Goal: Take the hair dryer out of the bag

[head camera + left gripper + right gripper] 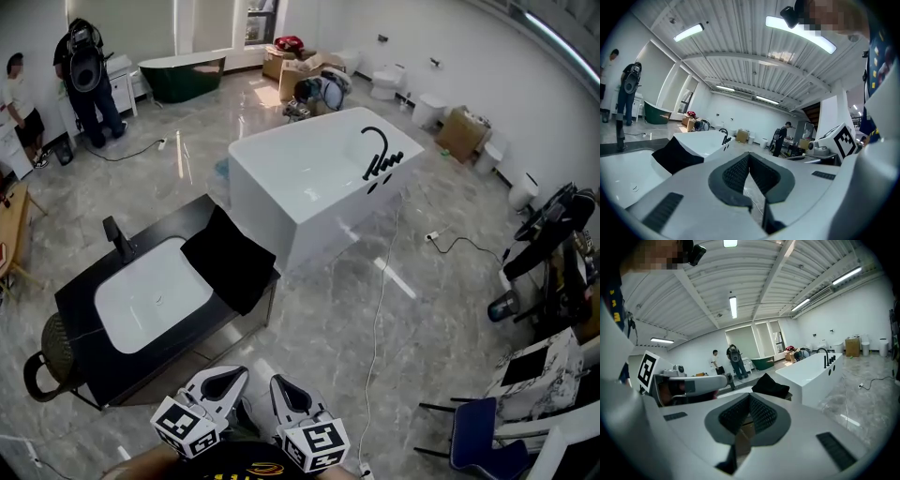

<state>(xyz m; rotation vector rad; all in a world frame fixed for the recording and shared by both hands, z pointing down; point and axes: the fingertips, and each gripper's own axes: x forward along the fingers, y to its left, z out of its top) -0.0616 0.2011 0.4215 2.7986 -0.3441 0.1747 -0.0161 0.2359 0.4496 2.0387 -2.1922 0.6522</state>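
Note:
A black bag [230,258] lies slumped on the right end of a black vanity top [202,333], beside its white basin [150,295]; no hair dryer shows in any view. My two grippers are low at the near edge of the head view, well short of the vanity. The left gripper [228,377] and the right gripper [281,386] are both shut with nothing between the jaws. The bag [675,154] lies left of the shut left gripper [749,157] in the left gripper view, and the bag [771,386] sits just beyond the shut right gripper [750,399] in the right gripper view.
A white bathtub [319,178] with a black tap stands behind the vanity. A white cable [380,309] runs over the grey floor. A black faucet [117,239] rises by the basin, and a dark basket [56,347] hangs at the vanity's left. A blue chair [478,431] is at right; two people [89,84] stand far left.

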